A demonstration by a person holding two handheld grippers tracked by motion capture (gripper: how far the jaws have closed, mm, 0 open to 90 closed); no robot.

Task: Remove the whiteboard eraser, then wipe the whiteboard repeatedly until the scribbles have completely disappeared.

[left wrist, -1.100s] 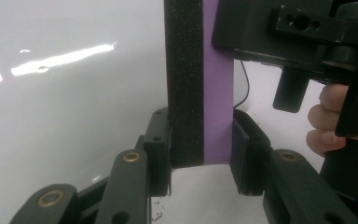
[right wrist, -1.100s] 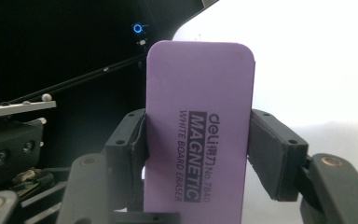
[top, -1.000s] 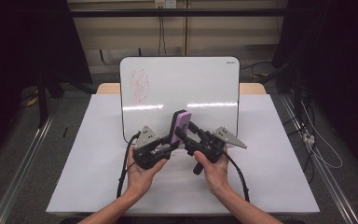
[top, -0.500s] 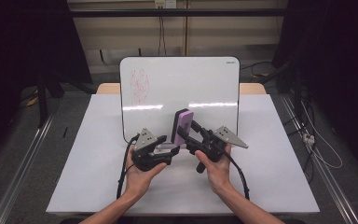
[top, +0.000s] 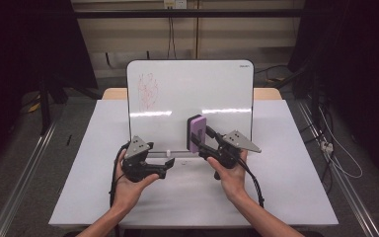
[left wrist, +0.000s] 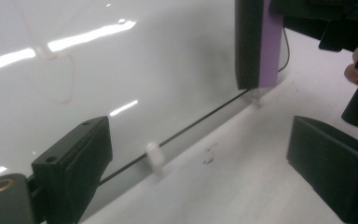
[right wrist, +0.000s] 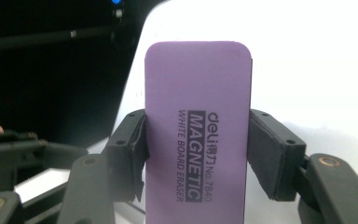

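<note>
Right tongs clamp the purple eraser across its flat sides; light, stiff, felt-faced, judged easy to hold; left tongs have just been opening, empty, near the whiteboard at mid-counter.

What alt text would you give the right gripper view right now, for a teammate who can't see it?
The right gripper is shut on an upright purple whiteboard eraser, its black pads pressing both long edges; the eraser's face reads "deli MAGNETIC WHITE BOARD ERASER No.7840". Behind it stands the whiteboard, with dark background to the left.
</note>
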